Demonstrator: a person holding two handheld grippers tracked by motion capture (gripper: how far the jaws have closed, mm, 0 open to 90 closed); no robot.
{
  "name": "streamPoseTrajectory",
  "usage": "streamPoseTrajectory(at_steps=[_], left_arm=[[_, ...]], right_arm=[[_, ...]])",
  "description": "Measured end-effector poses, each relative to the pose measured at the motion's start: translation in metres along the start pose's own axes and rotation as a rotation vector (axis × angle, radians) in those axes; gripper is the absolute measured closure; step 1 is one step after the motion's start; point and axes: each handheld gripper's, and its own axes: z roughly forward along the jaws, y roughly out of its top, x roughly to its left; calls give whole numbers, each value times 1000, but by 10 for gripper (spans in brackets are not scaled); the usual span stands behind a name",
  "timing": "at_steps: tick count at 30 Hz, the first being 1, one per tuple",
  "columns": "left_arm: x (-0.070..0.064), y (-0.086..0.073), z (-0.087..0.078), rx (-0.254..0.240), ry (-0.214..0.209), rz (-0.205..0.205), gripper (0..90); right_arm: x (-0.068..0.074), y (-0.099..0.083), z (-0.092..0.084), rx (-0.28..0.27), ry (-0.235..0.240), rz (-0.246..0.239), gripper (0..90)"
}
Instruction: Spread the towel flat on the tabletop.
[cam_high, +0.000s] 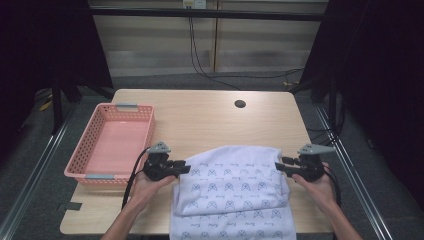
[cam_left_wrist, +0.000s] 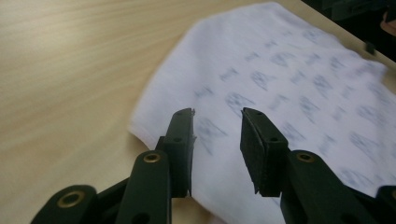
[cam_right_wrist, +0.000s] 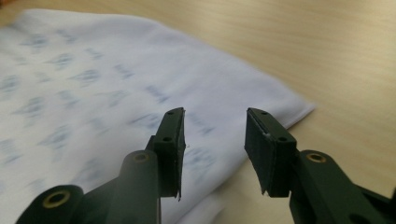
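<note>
We held both tongs, left (cam_high: 187, 168) and right (cam_high: 278, 165), open beside the folded cloth (cam_high: 232, 177); a pink basket (cam_high: 95, 141) stood left on the bench (cam_high: 210, 120).

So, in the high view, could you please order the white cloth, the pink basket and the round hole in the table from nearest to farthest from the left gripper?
From the left gripper:
1. White cloth, right beside it, toward the table's middle.
2. Pink basket, just to its left.
3. Round hole, far side of the table.

Dim surroundings; cloth print blurred.
</note>
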Motion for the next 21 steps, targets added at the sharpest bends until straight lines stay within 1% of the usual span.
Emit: streamPoseTrajectory(at_steps=[1,2,4,5,6,7,8,9,10,11,12,13,14,15,16,17,18,19,20,21], left_arm=[[3,2,5,22,8,1,643],[5,4,10,17,11,-4,643],[10,5,16,-6,21,-19,625],[12,5,18,-9,13,-32,600],[12,5,21,8,19,-31,564],[11,4,24,34,43,-17,537],[12,3,26,45,54,-13,522],[13,2,28,49,52,-19,521],[14,1,29,53,57,-35,519],[15,1,30,65,58,-40,524],[17,-1,31,57,42,-55,558],[19,-3,31,53,6,-91,631],[18,-3,31,58,6,-73,713],[17,-4,30,53,8,-63,775],[13,-2,27,26,1,-53,829],[11,0,24,10,-13,-44,829],[6,3,21,-19,-32,-44,837],[-3,8,15,-45,-44,-7,839],[-10,10,12,-62,-64,13,841],[-21,13,9,-74,-88,41,841]], right_arm=[[-8,4,10,11,-7,5,572],[-13,7,15,19,-8,9,570],[-23,12,27,31,-4,-3,566],[-28,14,33,34,-8,5,552],[-32,15,37,29,-27,12,539],[-36,15,43,40,-39,21,520],[-39,15,48,57,-52,20,510],[-41,15,52,63,-69,23,507],[-42,15,55,70,-65,33,508],[-43,15,58,76,-65,33,533],[-42,14,61,79,-73,28,581],[-40,13,63,91,-59,26,622],[-37,12,64,89,-63,21,713],[-36,13,63,97,-35,29,789],[-33,13,59,82,-29,21,860],[-33,13,59,82,-29,21,860],[-32,14,57,71,-20,23,868],[-28,16,48,37,-3,24,872],[-26,17,45,31,1,21,873],[-26,17,45,31,1,21,873]])
